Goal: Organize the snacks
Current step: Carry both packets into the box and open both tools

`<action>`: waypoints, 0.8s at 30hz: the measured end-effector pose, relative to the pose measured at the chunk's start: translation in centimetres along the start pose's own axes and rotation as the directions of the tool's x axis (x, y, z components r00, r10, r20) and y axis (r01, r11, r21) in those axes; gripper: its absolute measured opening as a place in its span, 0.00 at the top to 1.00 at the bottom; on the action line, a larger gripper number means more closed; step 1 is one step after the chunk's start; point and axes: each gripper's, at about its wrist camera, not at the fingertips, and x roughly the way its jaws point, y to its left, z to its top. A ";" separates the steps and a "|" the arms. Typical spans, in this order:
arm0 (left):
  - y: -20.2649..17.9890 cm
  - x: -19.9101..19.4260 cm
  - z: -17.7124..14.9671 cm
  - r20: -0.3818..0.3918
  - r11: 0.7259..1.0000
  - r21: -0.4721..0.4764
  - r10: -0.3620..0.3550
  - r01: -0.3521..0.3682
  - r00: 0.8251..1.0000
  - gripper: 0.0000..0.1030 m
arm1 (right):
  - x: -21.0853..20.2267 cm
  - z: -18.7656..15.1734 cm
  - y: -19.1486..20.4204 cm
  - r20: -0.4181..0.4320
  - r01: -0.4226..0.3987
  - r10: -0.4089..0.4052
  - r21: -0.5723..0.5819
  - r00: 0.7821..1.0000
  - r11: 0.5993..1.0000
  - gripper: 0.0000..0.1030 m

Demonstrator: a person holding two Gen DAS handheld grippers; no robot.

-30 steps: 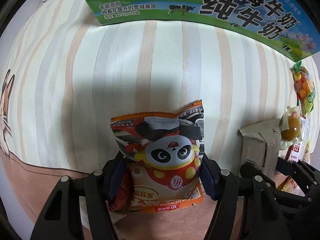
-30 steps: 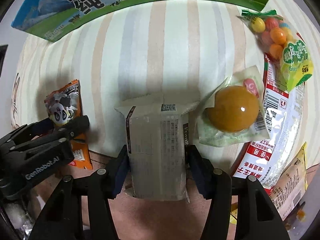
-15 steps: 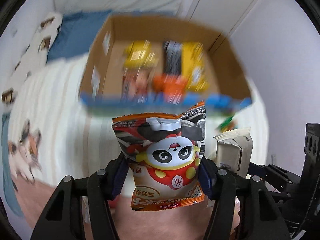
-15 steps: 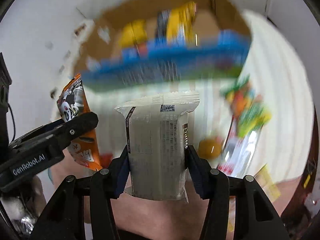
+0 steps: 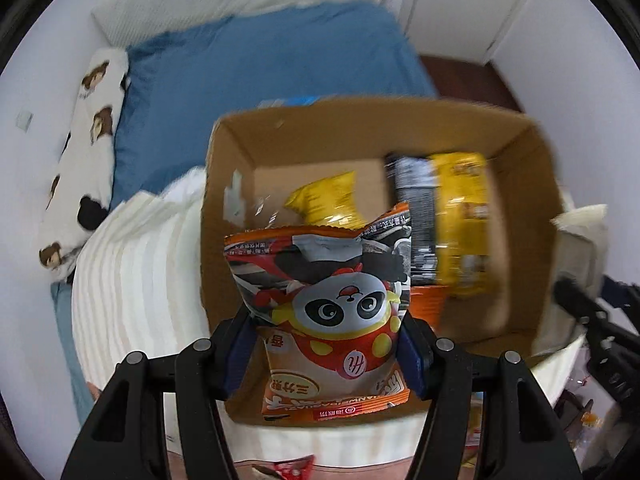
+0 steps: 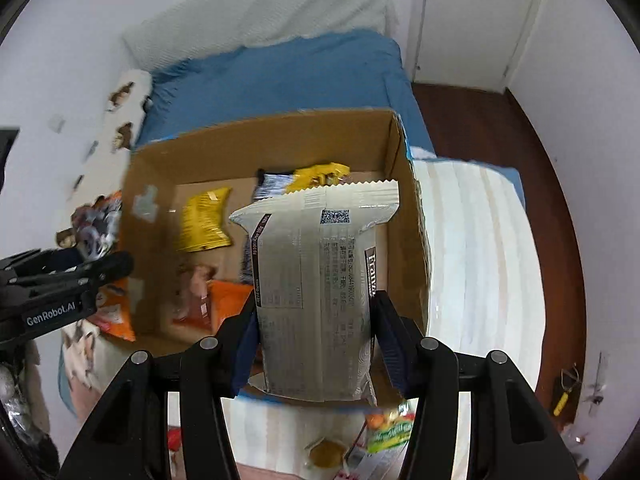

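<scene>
White walls and a white door close in a small bedroom, where a bed with a blue sheet (image 6: 288,76) carries a folded cream striped blanket (image 6: 476,248) and an open brown cardboard box (image 6: 280,136) standing on top of it. Inside the box lie a yellow foil snack bag (image 6: 204,220), a black-and-yellow packet (image 5: 444,220) against the far corner, and an orange wrapper (image 6: 224,300) on the floor of the box.

Both grippers point down over the box. The left gripper (image 5: 324,352) has its fingers closed part-way on an orange snack pouch printed with a cartoon panda (image 5: 332,308), the blue pads pressing on both sides of the pouch, which hangs upright above the box's near wall. The right gripper (image 6: 316,340) likewise clamps a pale grey-white wafer packet with small printed text and a code square (image 6: 316,280) between its fingers, held upright above the box's near right part.

In the right wrist view, below the box's near edge, more snacks lie on the blanket: a green-labelled bag of coloured sweets (image 6: 390,430) and a round amber jelly cup (image 6: 326,452).
</scene>
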 end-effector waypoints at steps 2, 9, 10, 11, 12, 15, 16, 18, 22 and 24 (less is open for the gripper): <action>0.4 2.5 0.3 -0.054 1.000 0.007 0.026 -0.026 0.998 0.42 | 1.6 0.2 -0.2 -0.035 0.013 -0.013 -0.001 0.999 1.000 0.45; 1.2 8.2 -0.3 -0.184 0.997 0.027 0.082 -0.078 0.980 0.41 | 6.2 -0.8 -0.5 -0.115 0.032 -0.030 0.012 0.993 0.999 0.45; 1.3 8.6 -0.4 -0.193 0.998 0.022 0.063 -0.060 0.979 0.41 | 7.0 -0.9 -0.6 -0.133 0.030 -0.027 0.019 0.991 0.999 0.43; 1.5 9.0 -0.5 -0.203 0.999 0.011 0.039 -0.038 0.978 0.40 | 7.6 -0.9 -0.8 -0.150 0.029 -0.025 0.028 0.988 0.999 0.41; 1.6 9.3 -0.6 -0.207 1.000 -0.001 0.029 -0.030 0.978 0.37 | 8.1 -0.9 -0.9 -0.160 0.031 -0.025 0.032 0.987 0.999 0.38; 2.0 9.6 -0.8 -0.205 1.000 -0.027 -0.008 0.003 0.979 0.22 | 8.5 -1.1 -1.1 -0.165 0.026 -0.019 0.037 0.986 0.999 0.10; 2.1 9.6 -0.9 -0.201 0.999 -0.038 -0.021 0.014 0.979 0.19 | 8.6 -1.3 -1.2 -0.170 0.023 -0.015 0.041 0.985 0.999 0.10; 2.2 9.4 -1.0 -0.185 0.998 -0.057 -0.033 0.023 0.982 0.18 | 8.6 -1.6 -1.2 -0.170 0.021 -0.014 0.041 0.985 0.999 0.10; 2.4 8.8 -1.6 -0.165 0.996 -0.078 -0.050 0.038 0.985 0.16 | 8.6 -2.1 -1.5 -0.165 0.004 0.007 0.063 0.986 0.998 0.08; 2.7 8.5 -2.0 -0.152 0.993 -0.103 -0.067 0.052 0.986 0.16 | 8.5 -2.5 -1.6 -0.156 -0.003 0.015 0.072 0.988 0.997 0.08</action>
